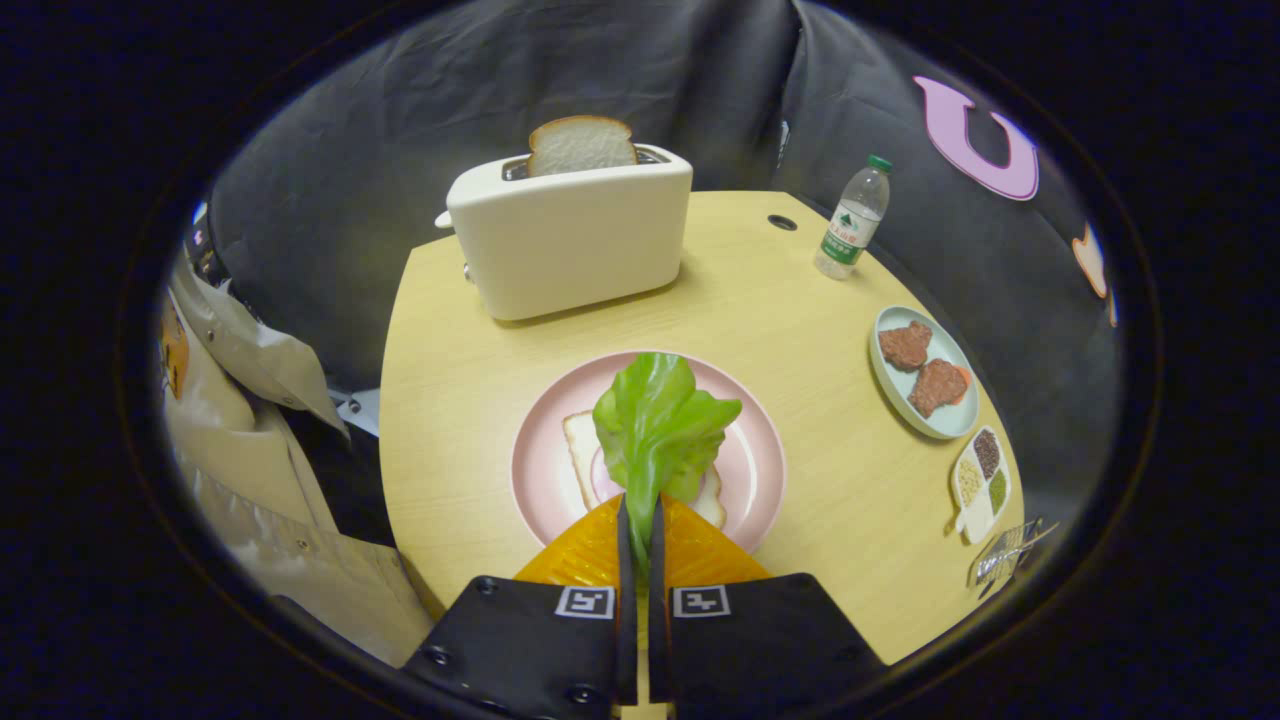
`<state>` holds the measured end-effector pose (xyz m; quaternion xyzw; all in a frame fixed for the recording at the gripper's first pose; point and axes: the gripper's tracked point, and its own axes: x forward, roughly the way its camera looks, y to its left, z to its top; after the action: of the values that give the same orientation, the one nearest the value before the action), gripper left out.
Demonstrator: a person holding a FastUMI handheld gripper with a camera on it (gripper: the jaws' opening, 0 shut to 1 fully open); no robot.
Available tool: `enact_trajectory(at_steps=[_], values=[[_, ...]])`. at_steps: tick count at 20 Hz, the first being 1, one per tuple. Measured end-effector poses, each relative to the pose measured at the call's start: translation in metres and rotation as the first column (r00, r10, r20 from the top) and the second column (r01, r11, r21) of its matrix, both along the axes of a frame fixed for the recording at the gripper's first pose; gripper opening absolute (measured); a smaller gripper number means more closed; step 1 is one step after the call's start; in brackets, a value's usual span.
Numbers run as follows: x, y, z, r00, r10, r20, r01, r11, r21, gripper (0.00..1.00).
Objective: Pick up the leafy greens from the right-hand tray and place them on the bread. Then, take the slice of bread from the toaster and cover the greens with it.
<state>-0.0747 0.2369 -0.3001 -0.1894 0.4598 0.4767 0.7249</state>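
My gripper (640, 515) is shut on the stem of the leafy greens (660, 425), which stick up ahead of the fingertips. They hang over a pink plate (540, 440) that holds a slice of bread (582, 450), partly hidden by the leaf. Beyond the plate stands a cream toaster (570, 235) with a second bread slice (581, 145) poking out of its slot.
To the right lie a pale tray (885, 375) with two brown meat pieces (922, 366) and a small divided dish (980, 485) of grains. A water bottle (852, 220) stands at the far right of the round wooden table (790, 330). A person's beige sleeve (250, 400) is at the left.
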Motion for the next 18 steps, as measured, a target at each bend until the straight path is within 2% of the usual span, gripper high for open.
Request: enact_trajectory(at_steps=[3, 12, 18], values=[[-0.003, 0.013, -0.006, 1.0, 0.017, -0.023, -0.017, 1.0, 0.004, 0.13], [-0.007, 0.036, -0.023, 0.995, 0.049, -0.082, -0.049, 0.999, 0.002, 0.13], [0.007, 0.03, -0.036, 0.998, 0.003, -0.066, -0.005, 1.0, -0.025, 0.58]])
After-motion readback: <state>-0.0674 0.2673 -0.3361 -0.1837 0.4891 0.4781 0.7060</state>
